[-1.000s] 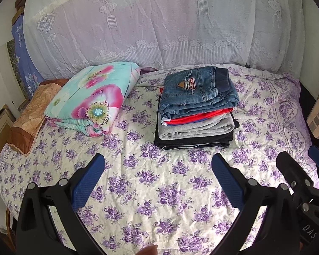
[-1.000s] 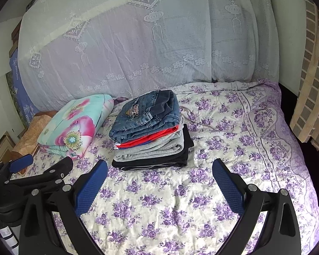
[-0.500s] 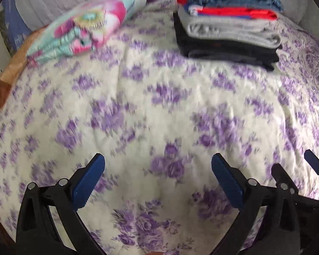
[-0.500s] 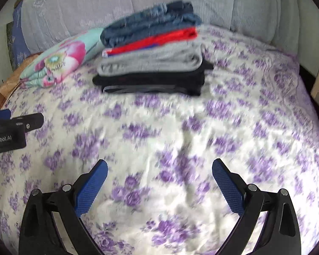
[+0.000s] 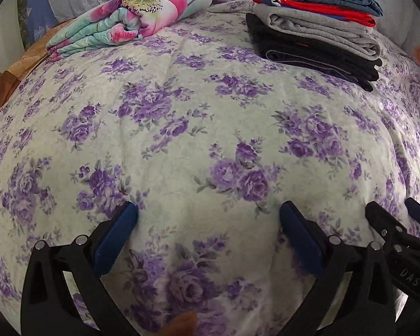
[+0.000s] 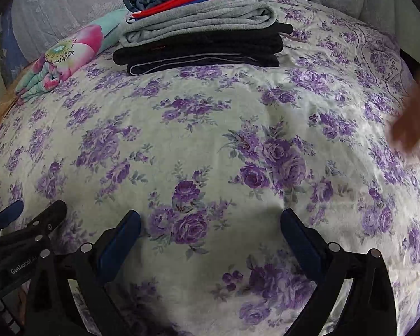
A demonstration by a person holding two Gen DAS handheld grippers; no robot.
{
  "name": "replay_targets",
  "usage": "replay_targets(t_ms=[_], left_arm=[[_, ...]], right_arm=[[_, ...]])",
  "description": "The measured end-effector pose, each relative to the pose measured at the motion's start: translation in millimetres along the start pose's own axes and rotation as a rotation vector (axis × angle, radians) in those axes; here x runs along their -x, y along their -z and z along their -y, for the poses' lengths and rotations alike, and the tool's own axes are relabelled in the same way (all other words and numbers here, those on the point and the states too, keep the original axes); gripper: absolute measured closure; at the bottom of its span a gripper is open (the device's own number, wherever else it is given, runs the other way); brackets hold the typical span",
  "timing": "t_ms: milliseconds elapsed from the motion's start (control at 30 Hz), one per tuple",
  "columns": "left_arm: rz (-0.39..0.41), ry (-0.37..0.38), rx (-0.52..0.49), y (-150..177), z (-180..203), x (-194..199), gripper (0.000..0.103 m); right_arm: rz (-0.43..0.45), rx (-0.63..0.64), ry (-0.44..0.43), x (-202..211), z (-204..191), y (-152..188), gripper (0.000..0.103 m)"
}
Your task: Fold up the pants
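1. Cream bedsheet [image 5: 182,106] printed all over with purple roses and grey-green leaves, filling most of both frames.
2. Stack of folded pants [image 5: 316,19] at upper right of the left wrist view, upper centre of the right wrist view [image 6: 201,25]: blue denim on top, then red with a blue strip, then grey, then black at the bottom with a thin pale stitched line.
3. Folded quilt [image 5: 131,25] at upper left: turquoise with big pink flowers, yellow-green speckled centre.
4. White lace curtain [image 6: 56,8] across the top, pale woven pattern.
5. Black gripper arms with dark blue pads [image 5: 116,240] along the bottom edge of each view.
6. Brown fabric [image 5: 16,72] at far left edge.
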State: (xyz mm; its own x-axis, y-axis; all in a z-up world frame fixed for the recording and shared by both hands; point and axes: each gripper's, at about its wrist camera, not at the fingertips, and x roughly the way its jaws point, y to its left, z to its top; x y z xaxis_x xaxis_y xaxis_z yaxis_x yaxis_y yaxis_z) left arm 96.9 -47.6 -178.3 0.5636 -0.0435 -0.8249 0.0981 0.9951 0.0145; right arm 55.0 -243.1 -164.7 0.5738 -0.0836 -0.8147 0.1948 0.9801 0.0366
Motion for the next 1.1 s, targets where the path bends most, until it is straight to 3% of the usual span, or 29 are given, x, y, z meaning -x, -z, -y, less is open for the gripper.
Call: replay_targets(t_ms=[500,600,733,800,867,900,967,1033,1100], left_arm=[[-0.024,0.022,-0.002,-1,-3,5,0.004],[-0.057,-0.002,-0.019,-6,3,7,0.005],[-0.107,0.024,-0.048,-21,17,19,0.005],[-0.067,0.020,-0.066,-33,23,38,0.005],[-0.016,0.010,-0.077,-45,31,60,0.005],[0.001,0.001,-0.093,-51,37,71,0.005],[0.045,-0.006,-0.127,-59,50,91,0.005],[0.123,-0.026,-0.141,-71,60,113,0.005],[0.163,-0.016,-0.140,-87,65,131,0.005]], right_arm=[[0.000,-0.001,0.000,0,0,-1,0.003],[-0.001,-0.001,0.000,0,0,-1,0.003],[-0.001,0.000,0.001,0,0,-1,0.003],[-0.030,-0.013,-0.008,0,2,-5,0.003],[-0.183,-0.014,-0.103,1,11,-27,0.003],[-0.150,-0.031,-0.125,13,17,-34,0.012],[-0.030,-0.025,-0.059,47,26,-48,0.010],[0.008,-0.003,-0.065,71,29,-65,0.009],[0.063,0.007,-0.018,93,31,-83,0.007]])
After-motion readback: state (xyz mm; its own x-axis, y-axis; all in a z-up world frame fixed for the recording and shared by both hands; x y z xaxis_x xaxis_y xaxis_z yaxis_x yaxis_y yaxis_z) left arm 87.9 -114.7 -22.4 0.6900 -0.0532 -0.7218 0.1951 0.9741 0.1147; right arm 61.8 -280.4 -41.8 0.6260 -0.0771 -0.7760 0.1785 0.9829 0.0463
